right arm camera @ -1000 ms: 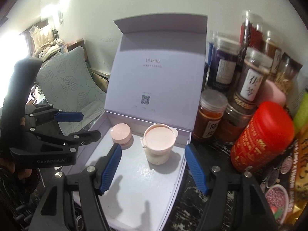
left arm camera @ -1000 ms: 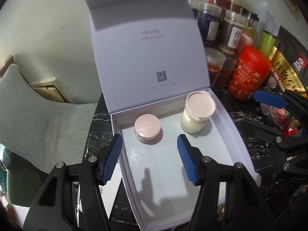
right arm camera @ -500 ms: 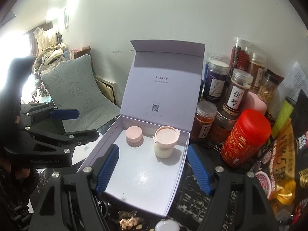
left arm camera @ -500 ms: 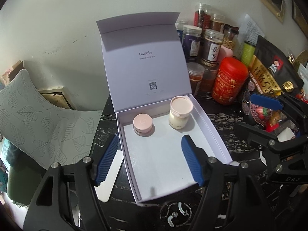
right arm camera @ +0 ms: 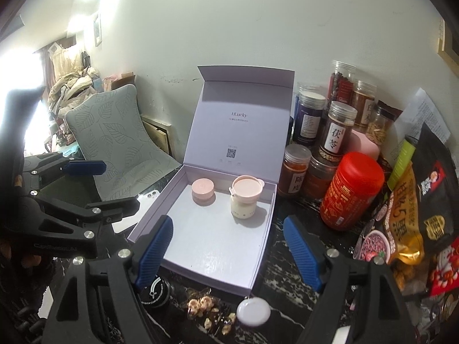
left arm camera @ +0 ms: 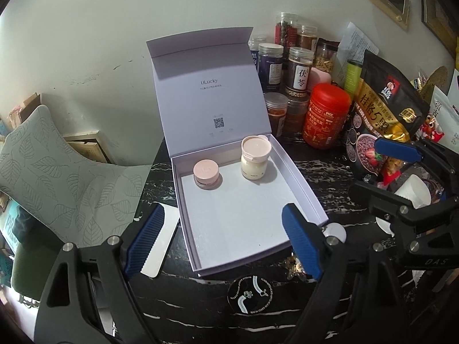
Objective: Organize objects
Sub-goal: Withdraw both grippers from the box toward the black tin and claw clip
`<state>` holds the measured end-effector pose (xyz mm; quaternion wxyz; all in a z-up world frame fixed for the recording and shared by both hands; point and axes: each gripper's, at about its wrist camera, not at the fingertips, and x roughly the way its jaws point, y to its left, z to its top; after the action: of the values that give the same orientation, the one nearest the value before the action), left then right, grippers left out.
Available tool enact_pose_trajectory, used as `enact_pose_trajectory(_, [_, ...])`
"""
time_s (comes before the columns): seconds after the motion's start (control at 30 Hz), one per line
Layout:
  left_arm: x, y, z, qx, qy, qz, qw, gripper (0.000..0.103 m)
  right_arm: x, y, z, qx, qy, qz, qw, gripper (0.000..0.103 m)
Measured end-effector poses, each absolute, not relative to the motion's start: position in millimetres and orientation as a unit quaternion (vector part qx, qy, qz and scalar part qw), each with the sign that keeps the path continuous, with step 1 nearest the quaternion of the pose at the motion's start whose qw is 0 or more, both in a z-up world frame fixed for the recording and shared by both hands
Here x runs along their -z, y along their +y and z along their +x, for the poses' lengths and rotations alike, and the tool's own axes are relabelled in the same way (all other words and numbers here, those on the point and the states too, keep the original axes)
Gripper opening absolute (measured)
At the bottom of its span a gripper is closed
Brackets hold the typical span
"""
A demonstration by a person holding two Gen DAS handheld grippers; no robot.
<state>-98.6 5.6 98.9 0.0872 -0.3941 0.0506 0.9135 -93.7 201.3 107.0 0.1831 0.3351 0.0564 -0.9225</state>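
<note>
An open lilac box (left arm camera: 298, 183) lies on the dark marble table with its lid upright. At its far end stand a low pink-lidded jar (left arm camera: 206, 172) and a cream bottle with a pink cap (left arm camera: 255, 160). My left gripper (left arm camera: 222, 240) hovers over the box's near edge, well short of both, jaws opening and holding nothing. The right wrist view shows the same jar (right arm camera: 203, 190) and bottle (right arm camera: 245, 200) in the box (right arm camera: 155, 212). My right gripper (right arm camera: 229, 246) is also back from them, jaws opening and holding nothing. Each gripper shows in the other's view, the right gripper (left arm camera: 384, 175) and the left gripper (right arm camera: 106, 186).
Right of the box crowd a red canister (left arm camera: 327, 114), several spice jars (left arm camera: 298, 77) and snack bags (left arm camera: 381, 106). A white phone (left arm camera: 160, 240) lies left of the box, by a grey leaf-patterned cushion (left arm camera: 57, 177). A white disc (right arm camera: 254, 311), nuts (right arm camera: 200, 305) and a black round tin (left arm camera: 249, 293) lie in front.
Both grippers have drawn back and up from the box, so it looks smaller and the table in front of it shows. Both pairs of jaws have widened. Jar and bottle have not moved.
</note>
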Motion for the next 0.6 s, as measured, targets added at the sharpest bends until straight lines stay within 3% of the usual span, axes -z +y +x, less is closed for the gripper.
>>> enact_pose_trajectory(0.6, [-85, 7, -61, -0.913, 0.044, -0.396, 0.093, 0.090, -92, 203, -55, 0.919, 0.057, 0.347, 0.180, 0.082])
